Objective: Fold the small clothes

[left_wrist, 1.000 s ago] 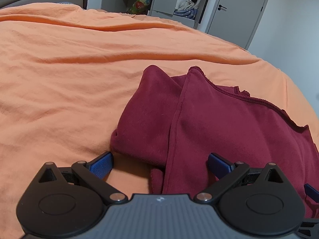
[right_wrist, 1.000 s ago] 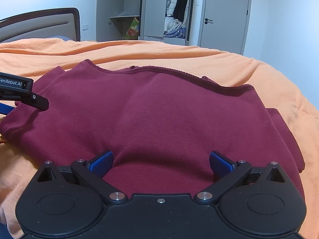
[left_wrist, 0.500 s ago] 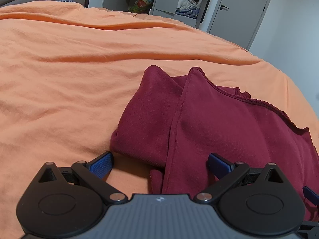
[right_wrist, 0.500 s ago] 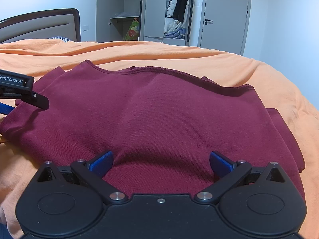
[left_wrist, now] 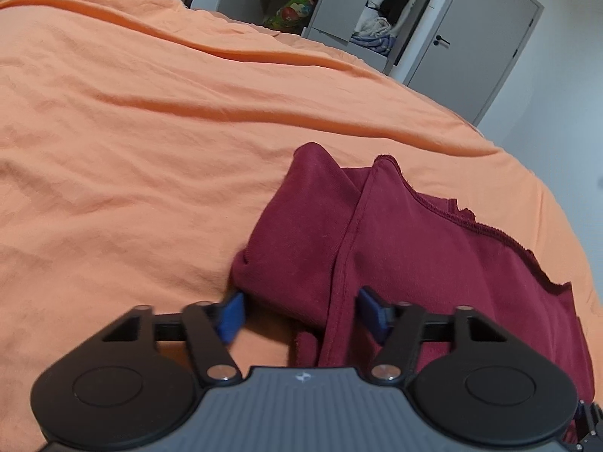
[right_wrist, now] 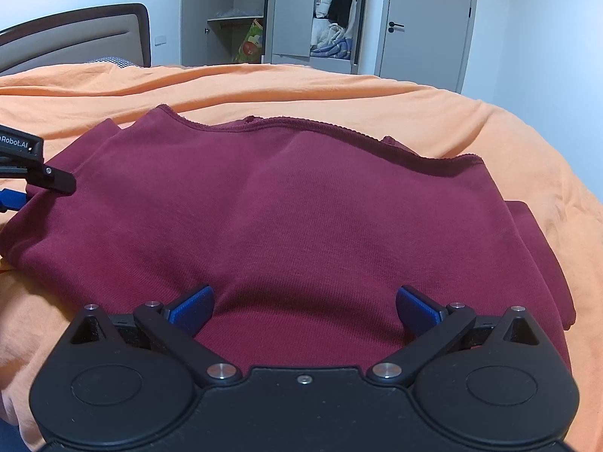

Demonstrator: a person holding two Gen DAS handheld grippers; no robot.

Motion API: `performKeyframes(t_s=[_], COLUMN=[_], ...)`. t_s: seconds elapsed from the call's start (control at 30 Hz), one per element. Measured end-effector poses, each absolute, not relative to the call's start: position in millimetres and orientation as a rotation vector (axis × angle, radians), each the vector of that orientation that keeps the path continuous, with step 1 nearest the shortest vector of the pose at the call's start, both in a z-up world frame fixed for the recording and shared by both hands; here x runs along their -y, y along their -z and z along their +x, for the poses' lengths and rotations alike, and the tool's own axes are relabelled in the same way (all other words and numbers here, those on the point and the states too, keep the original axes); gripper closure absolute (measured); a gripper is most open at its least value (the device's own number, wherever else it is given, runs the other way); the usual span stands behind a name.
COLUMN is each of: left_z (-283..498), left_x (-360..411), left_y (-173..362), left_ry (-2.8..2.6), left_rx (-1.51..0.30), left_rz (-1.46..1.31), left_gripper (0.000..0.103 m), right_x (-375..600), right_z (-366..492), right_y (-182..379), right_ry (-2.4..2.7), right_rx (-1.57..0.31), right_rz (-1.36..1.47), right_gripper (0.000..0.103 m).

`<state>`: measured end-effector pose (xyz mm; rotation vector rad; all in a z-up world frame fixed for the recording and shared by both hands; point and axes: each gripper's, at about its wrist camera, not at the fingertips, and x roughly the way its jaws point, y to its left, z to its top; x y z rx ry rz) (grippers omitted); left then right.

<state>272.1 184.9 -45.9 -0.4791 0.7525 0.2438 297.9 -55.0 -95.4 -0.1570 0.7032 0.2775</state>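
Change since earlier: left gripper (left_wrist: 299,310) has narrowed its jaws from wide apart to partly closed around the near left corner of the garment; right gripper (right_wrist: 303,307) has stayed where it was.
Left gripper state: blue fingertips (left_wrist: 230,314) sit on either side of a thick fold of cloth, with a gap remaining; I cannot tell whether they are pinching the fabric yet.
Right gripper state: jaws spread wide, blue pads (right_wrist: 190,309) apart, low over the near edge of the garment, holding nothing.
Task item: dark red garment (right_wrist: 271,218), folded into a rough rectangle, lying flat on the bed.
Garment detail: a raw stitched edge runs along its far side; a folded-under layer sticks out at the right side and at the left corner.
Garment position: towards the near edge of the bed, with bare sheet to its left and beyond it.
Bed: covered in a wrinkled orange sheet (left_wrist: 132,143), with a padded headboard (right_wrist: 75,41) at the far left corner.
Background: grey wardrobe (right_wrist: 301,11) with open doors showing hanging and piled clothes, and a closed grey door (right_wrist: 426,26) to its right.
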Motion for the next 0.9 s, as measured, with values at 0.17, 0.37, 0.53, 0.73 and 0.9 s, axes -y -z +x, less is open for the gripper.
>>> performKeyframes(t_s=[0.17, 0.37, 0.53, 0.73, 0.9], left_z=[274.3, 281.3, 282.6, 278.8, 279.1], left_x=[-184.1, -186.2, -177.4, -166.5, -156.4], left_y=[46.5, 55.0, 49.9, 35.4, 21.5], left_ry=[-0.233, -0.218, -0.226, -0.215, -0.19], left_rx=[-0.749, -0.757, -0.726, -0.675, -0.644], left_rz=[-0.496, -0.535, -0.512, -0.451, -0.402], left_gripper=[0.047, 0.047, 0.08, 0.086, 0.086], right_x=[55.6, 55.8, 55.8, 56.8, 57.9], right_z=[298.3, 298.9, 299.4, 299.2, 297.8], right_y=[95.7, 96.1, 96.3, 96.9, 97.1], right_ry=[-0.278, -0.279, -0.28, -0.287, -0.292], right_rx=[-0.702, -0.699, -0.699, -0.695, -0.693], right_rz=[-0.156, -0.154, -0.152, -0.149, -0.149], right_gripper=[0.0, 0.0, 0.0, 0.0, 0.0])
